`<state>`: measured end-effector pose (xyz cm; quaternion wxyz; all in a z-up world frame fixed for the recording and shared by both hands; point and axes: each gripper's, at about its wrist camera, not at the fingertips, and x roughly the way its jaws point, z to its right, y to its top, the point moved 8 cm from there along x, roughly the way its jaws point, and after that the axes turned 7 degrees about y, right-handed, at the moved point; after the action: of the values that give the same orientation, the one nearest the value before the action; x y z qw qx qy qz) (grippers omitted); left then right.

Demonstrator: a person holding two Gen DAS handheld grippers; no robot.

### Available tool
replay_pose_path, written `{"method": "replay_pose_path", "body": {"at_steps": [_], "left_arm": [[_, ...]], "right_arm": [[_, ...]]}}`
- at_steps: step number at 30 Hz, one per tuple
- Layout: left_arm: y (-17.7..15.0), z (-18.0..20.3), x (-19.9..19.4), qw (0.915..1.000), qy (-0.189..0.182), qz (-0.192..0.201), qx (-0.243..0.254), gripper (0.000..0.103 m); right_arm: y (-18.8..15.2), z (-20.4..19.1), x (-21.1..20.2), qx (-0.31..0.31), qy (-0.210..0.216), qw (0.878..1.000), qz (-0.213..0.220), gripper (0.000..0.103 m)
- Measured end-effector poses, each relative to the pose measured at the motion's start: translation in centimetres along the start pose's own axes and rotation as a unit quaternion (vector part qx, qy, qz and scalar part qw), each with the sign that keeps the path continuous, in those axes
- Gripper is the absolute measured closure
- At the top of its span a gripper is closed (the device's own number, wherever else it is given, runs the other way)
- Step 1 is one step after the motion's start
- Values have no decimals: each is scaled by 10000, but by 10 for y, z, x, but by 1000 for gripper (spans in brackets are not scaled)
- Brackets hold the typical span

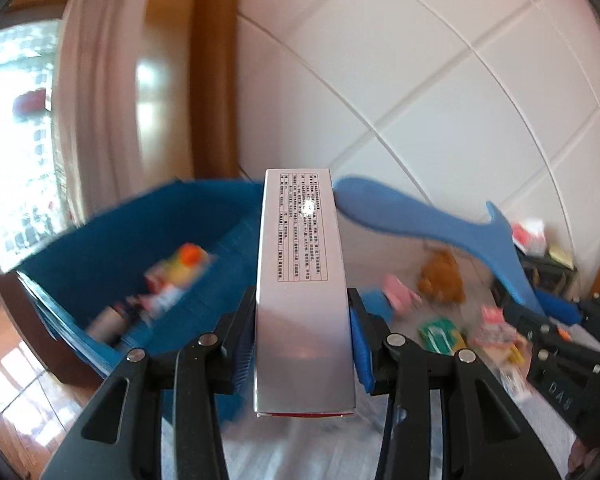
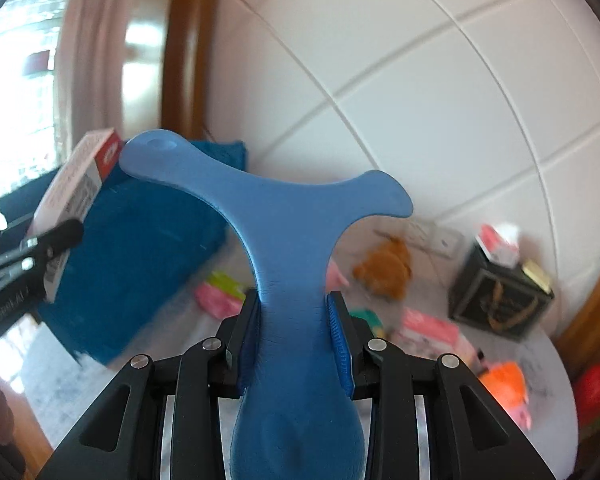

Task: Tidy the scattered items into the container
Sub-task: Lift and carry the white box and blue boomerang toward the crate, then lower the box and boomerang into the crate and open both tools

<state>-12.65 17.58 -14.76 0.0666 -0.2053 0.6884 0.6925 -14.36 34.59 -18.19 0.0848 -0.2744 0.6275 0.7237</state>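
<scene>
In the left wrist view, a long silver carton (image 1: 305, 292) with a glossy face and a framed block of small print, too fine to be read, was clamped between the ribbed blue pads of the left gripper (image 1: 305, 344). Behind it the blue fabric container (image 1: 120, 248) was seen, with blurred packets inside. A smooth blue whale-shaped toy (image 1: 412, 220) crossed at the right, above a brown plush toy (image 1: 440, 276) and small pink and green packets on a pale table (image 1: 300, 452)

In the right wrist view, the whale-shaped toy (image 2: 292, 248) was gripped at its narrow waist by the right gripper (image 2: 294, 340), tail flukes spread forward. Shown only here were the carton's red-and-white end (image 2: 108, 156) at the left, beside the container (image 2: 140, 240), a dark square box (image 2: 500, 300), and an orange toy (image 2: 504, 388)
</scene>
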Motion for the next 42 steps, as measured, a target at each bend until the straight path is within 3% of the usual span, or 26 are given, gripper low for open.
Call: {"method": "replay_pose_path", "body": {"at_steps": [4, 9, 16, 24, 32, 33, 34, 36, 42], "left_arm": [[29, -55, 3, 9994, 126, 253, -208, 62], [47, -133, 45, 9991, 329, 222, -159, 62], [45, -248, 147, 9961, 656, -581, -69, 62], [32, -328, 214, 9900, 663, -1218, -254, 62], [13, -355, 242, 9837, 351, -1697, -478, 61], [10, -354, 242, 9834, 312, -1727, -461, 55], [9, -354, 241, 9836, 303, -1722, -436, 41], [11, -350, 238, 9857, 311, -1611, -384, 28], [17, -345, 230, 9888, 226, -1445, -302, 25]], "right_arm": [[35, -50, 7, -126, 176, 9995, 242, 71], [74, -125, 34, -198, 347, 9986, 349, 71], [111, -239, 109, -294, 608, 9977, -64, 71], [125, -303, 180, -445, 584, 9942, -785, 71], [130, -331, 205, -712, 320, 9919, -1004, 71], [130, -335, 209, -735, 310, 9916, -1015, 71], [131, -337, 212, -747, 291, 9915, -1029, 71], [133, -338, 216, -777, 191, 9913, -1049, 71], [136, -334, 220, -622, 163, 9920, -1086, 64]]}}
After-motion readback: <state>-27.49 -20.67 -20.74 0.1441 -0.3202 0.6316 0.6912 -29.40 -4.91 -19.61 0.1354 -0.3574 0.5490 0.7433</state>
